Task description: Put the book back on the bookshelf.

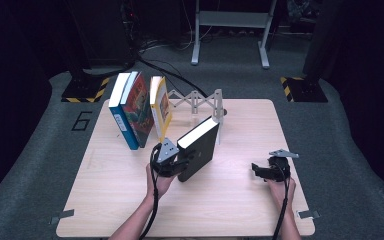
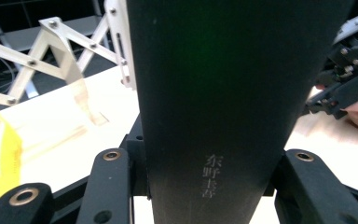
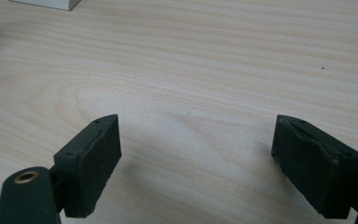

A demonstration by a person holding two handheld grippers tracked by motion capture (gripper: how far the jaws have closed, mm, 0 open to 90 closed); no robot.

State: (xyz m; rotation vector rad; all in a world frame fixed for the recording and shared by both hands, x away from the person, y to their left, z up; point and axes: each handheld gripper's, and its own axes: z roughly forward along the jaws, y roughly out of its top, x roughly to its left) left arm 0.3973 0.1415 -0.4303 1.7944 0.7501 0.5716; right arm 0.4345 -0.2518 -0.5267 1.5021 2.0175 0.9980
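The left tool [image 1: 176,165] pinches the black book's [image 1: 200,146] spine, while the right tool [image 1: 258,171] rests spread wide on the counter [image 1: 230,200].

3 books [image 1: 136,107] stand at the table's [image 1: 240,200] back left: a blue one and a red one leaning together, a yellow one [image 1: 161,106] just right of them. an accordion rack [image 1: 196,101] stretches beside it.

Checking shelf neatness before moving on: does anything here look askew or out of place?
Yes. The black book stands apart from the row, tilted, held at its spine by the left gripper. The yellow book leans away from the blue book, leaving a gap.
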